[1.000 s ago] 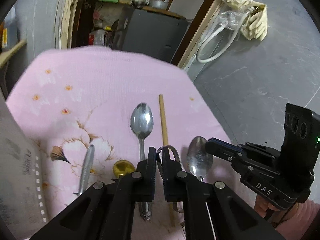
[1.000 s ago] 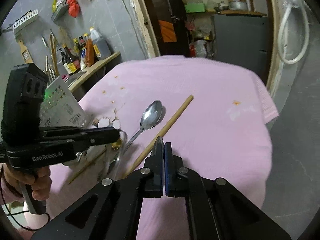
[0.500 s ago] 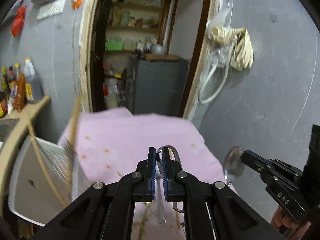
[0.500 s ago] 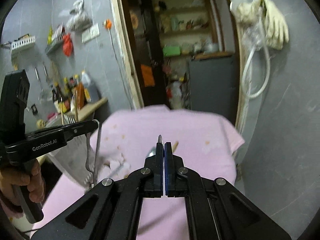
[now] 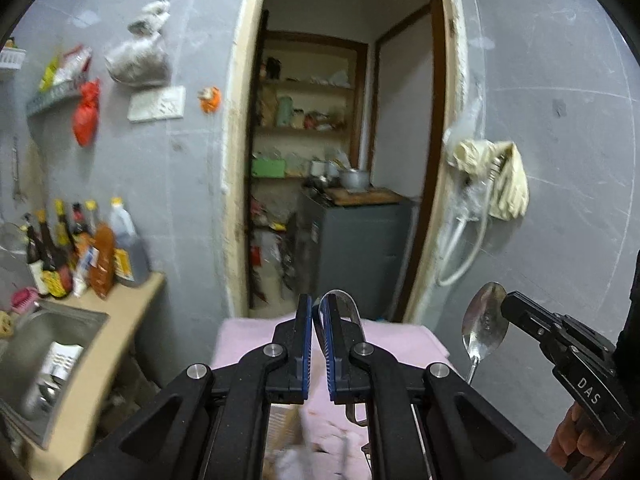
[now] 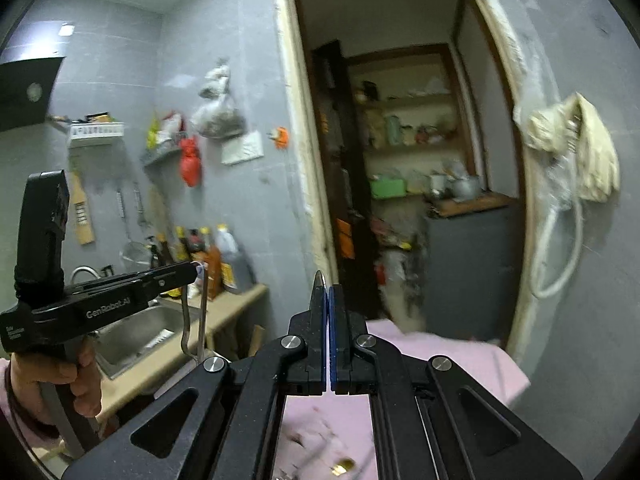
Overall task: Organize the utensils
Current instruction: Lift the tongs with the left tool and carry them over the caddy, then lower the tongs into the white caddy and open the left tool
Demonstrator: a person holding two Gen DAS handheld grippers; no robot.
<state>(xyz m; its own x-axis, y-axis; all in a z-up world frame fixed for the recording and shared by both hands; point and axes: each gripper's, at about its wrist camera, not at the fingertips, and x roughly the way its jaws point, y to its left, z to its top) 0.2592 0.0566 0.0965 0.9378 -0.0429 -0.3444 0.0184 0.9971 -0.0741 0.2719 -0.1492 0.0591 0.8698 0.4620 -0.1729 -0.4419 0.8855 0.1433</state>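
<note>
Both grippers are raised high above the pink cloth [image 5: 400,340]. My left gripper [image 5: 316,316] is shut on a bent metal utensil handle [image 5: 340,300] that loops past its right finger; in the right wrist view the same utensil [image 6: 192,316] hangs down from the left gripper [image 6: 192,270]. My right gripper [image 6: 327,300] is shut on a steel spoon whose handle tip [image 6: 319,278] pokes above the fingers. In the left wrist view the spoon bowl [image 5: 485,326] hangs beside the right gripper [image 5: 510,304].
A steel sink [image 5: 48,344] set in a wooden counter [image 5: 120,320] with several sauce bottles [image 5: 80,256] lies left. An open doorway [image 5: 340,160] with shelves and a grey cabinet [image 5: 356,252] is ahead. Gloves and a hose [image 5: 492,184] hang on the right wall.
Both grippers have lifted and tilted up from the pink cloth, each carrying its utensil. The view has swung from the cloth to the doorway and wall.
</note>
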